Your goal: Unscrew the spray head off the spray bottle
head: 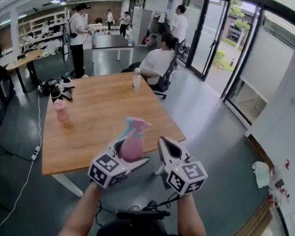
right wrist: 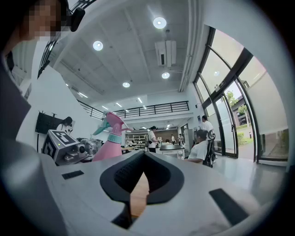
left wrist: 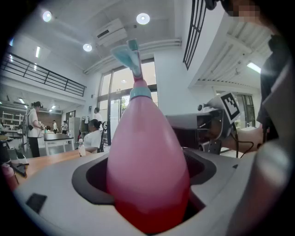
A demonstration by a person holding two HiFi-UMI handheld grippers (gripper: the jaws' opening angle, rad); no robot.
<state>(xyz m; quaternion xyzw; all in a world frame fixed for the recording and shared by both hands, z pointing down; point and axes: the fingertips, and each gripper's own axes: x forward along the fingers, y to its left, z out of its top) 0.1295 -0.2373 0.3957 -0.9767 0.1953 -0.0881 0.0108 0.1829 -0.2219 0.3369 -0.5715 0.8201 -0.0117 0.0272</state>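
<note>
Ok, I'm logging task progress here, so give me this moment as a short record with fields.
bottle: pink, upright, gripped round its body by the left tool
spray head: on the bottle, untouched
left tool: shut on the bottle
right tool: shut, empty, beside the bottle, not touching it
table: a pink cup and a clear bottle stand on it, farther back

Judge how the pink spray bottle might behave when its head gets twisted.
The pink spray bottle tapers smoothly, so it could spin or slip in the left gripper clamping its wide lower body. Likely thin plastic: light, squeezable. Its spray head sits high above the grip, so twisting may tilt it.
</note>
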